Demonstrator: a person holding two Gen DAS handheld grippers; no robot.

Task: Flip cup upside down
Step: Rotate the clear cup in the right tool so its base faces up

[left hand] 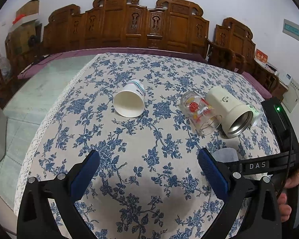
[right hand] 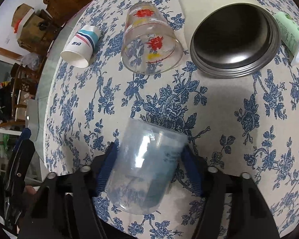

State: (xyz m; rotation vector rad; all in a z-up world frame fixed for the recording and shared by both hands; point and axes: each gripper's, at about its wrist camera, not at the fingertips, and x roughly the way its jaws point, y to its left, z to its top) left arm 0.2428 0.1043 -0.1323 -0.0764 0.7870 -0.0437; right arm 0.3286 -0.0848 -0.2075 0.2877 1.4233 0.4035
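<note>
Left cam: our left gripper (left hand: 149, 160) is spread wide w/ nothing in it, above the flowery cloth (left hand: 129, 139). A paper cup (left hand: 129, 101), a glass w/ red print (left hand: 199, 112) & a cream mug (left hand: 230, 112) all lie on their sides. Right cam: our right gripper (right hand: 149, 159) pinches the clear cup (right hand: 145, 171), tilted, closed end pointing away from us, over the cloth near its front edge

"DAS" in white on the black right gripper (left hand: 258, 166) body, paper cup (left hand: 129, 100) print perhaps lettering, too blurred
</note>
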